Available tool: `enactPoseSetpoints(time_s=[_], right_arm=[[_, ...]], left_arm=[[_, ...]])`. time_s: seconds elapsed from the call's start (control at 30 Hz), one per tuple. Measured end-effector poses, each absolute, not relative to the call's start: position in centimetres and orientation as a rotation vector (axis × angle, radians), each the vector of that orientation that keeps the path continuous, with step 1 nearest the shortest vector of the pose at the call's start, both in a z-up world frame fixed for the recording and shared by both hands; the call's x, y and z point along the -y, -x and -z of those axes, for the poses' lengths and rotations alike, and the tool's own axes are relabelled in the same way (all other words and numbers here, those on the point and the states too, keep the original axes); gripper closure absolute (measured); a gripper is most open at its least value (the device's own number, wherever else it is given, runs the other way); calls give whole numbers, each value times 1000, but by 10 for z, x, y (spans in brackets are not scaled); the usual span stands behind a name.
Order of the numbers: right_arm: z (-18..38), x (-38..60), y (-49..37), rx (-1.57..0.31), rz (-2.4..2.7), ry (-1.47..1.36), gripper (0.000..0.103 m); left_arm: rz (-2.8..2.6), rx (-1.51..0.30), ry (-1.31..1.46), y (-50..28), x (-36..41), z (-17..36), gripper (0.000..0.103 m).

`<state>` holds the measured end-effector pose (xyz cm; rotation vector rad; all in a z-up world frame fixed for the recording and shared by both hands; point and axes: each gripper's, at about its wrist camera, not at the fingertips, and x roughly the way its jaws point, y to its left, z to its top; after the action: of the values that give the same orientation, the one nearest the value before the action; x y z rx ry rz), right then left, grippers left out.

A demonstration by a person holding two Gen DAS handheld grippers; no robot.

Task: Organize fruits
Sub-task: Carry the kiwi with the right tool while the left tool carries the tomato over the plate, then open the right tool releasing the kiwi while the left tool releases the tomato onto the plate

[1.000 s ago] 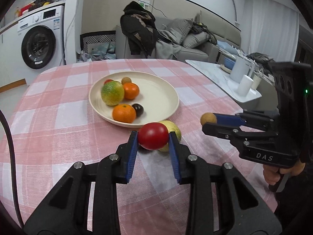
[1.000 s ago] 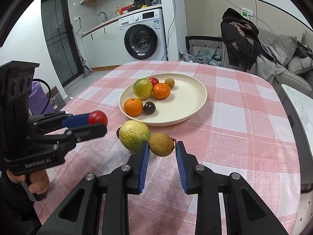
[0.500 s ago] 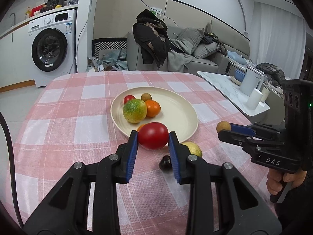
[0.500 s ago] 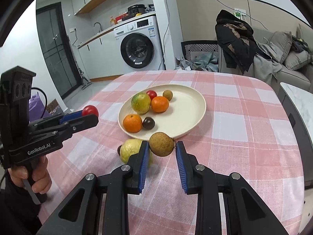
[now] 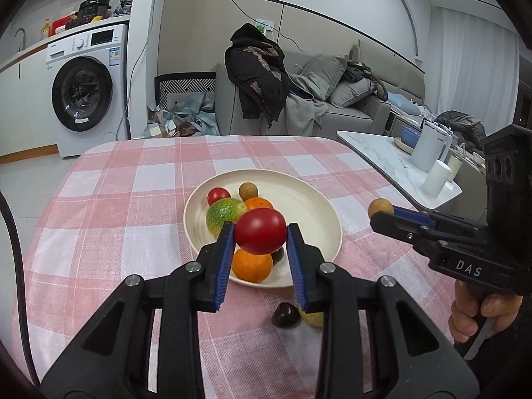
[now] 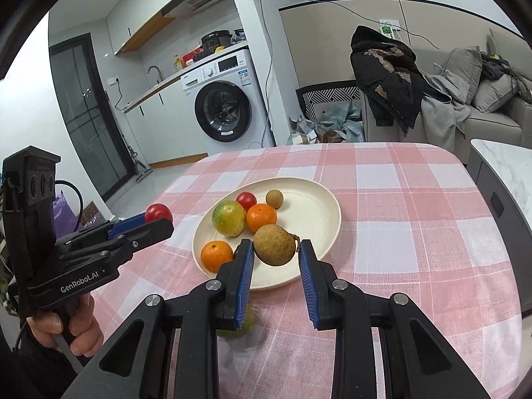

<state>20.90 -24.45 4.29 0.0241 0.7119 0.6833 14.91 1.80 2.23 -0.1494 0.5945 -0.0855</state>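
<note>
Red tomato (image 5: 261, 231) pinched in my left fingers (image 5: 228, 249), brown longan (image 6: 274, 245) in my right; plate (image 6: 327, 229) lay just ahead below both.

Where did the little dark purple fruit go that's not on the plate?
It's on the pink checked tablecloth in the left wrist view: the dark fruit sits just before the plate, touching a yellow-green fruit.

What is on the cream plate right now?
On the plate: a green-yellow fruit, a small red tomato, two oranges and a small brown fruit. A dark fruit is mostly hidden behind the held tomato.
</note>
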Motion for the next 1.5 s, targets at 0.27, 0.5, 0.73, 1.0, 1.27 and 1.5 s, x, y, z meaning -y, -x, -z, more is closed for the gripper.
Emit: enactPoseSetpoints(time_s=[0.27,0.5,0.73,1.0,1.27,1.5], right_arm=[[-33,239,-223,-726,-666,-42,75],[-21,237,-226,-753,-660,-43,75],[-11,231,-229,-791,-664,-25,75],[-4,226,-229,-819,-665,-2,75],[-2,225,-229,-826,-659,12,75],[-1,227,-232,-829,-631,10,57]], left_arm=[[99,-610,139,-177,-8,-12,75],[112,-641,147,-199,-1,10,75],[92,-661,117,-210,1,24,75],[87,-676,97,-217,2,35,75],[88,-675,78,-216,7,37,75],[91,-676,75,-216,7,38,75]])
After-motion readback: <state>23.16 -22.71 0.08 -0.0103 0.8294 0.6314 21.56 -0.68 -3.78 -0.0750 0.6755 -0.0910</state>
